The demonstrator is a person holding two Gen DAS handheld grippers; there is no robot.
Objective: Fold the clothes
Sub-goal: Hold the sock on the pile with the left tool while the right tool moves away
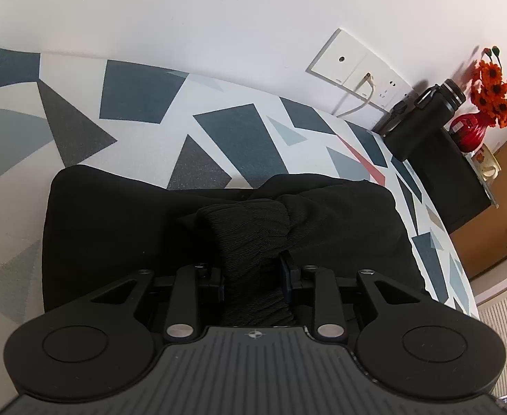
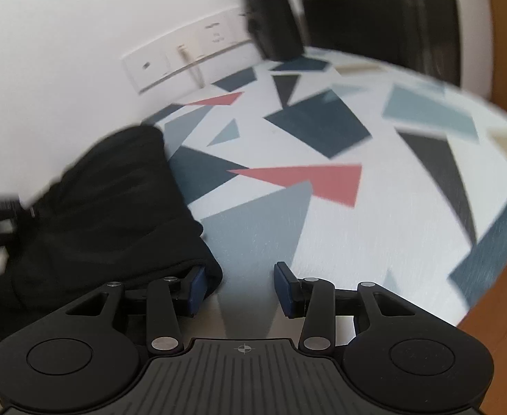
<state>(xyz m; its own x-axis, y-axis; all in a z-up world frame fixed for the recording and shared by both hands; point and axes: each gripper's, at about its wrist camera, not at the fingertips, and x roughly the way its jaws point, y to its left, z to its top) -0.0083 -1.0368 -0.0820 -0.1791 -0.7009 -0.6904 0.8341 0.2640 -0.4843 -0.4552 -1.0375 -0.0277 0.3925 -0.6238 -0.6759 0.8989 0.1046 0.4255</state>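
A black garment (image 1: pixel 122 235) lies partly folded on a table covered with a cloth of blue, grey and red shapes (image 1: pixel 239 138). My left gripper (image 1: pixel 253 269) is shut on a bunched ribbed fold of that garment, which fills the gap between its fingers. In the right wrist view the same black garment (image 2: pixel 108 207) lies at the left. My right gripper (image 2: pixel 239 283) stands open just beside the garment's right edge. Its left blue pad (image 2: pixel 198 285) touches the cloth's hem, and nothing is between the fingers. The right view is blurred.
A white wall with a socket plate (image 1: pixel 353 69) and a plugged cable runs behind the table. A black box (image 1: pixel 436 169), a black flask (image 1: pixel 426 103) and a red vase of orange flowers (image 1: pixel 495 93) stand at the far right. The table edge (image 2: pixel 488 290) drops to wooden floor.
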